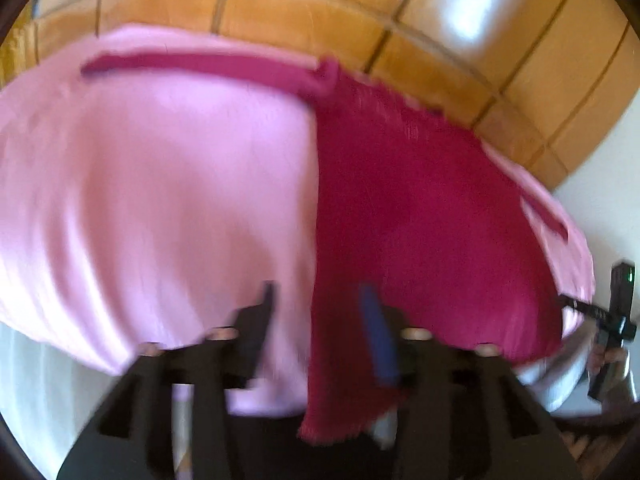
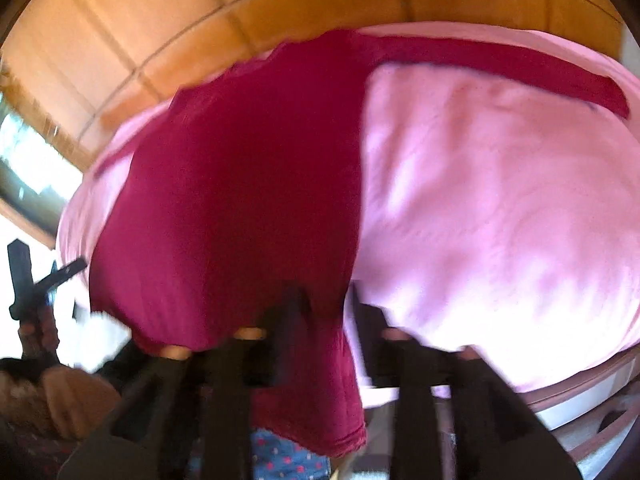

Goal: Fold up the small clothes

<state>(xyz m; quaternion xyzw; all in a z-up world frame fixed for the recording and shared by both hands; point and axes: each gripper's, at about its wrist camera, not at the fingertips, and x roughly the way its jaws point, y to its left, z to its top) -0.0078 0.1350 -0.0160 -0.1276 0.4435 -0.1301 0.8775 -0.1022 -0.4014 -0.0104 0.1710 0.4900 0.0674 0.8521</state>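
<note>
A bed covered with a pale pink sheet is seen in both wrist views, set above an orange tiled floor; both views are blurred. A dark magenta garment is spread on the sheet, with one long sleeve stretched along the bed's far edge and its body laid toward the near edge, where the hem is draped over the side. In the left wrist view the garment is found on the right half of the bed; in the right wrist view it is found on the left half.

The left tool is held over the near edge of the bed with its jaws partly apart; the garment's side edge is seen between them, and no pressing of the fingers on the cloth can be made out. The right tool is likewise held partly apart at the near edge, with the garment's hanging hem passing between its fingers; contact cannot be told because of the blur. Blue dotted fabric is glimpsed below the hem.
</note>
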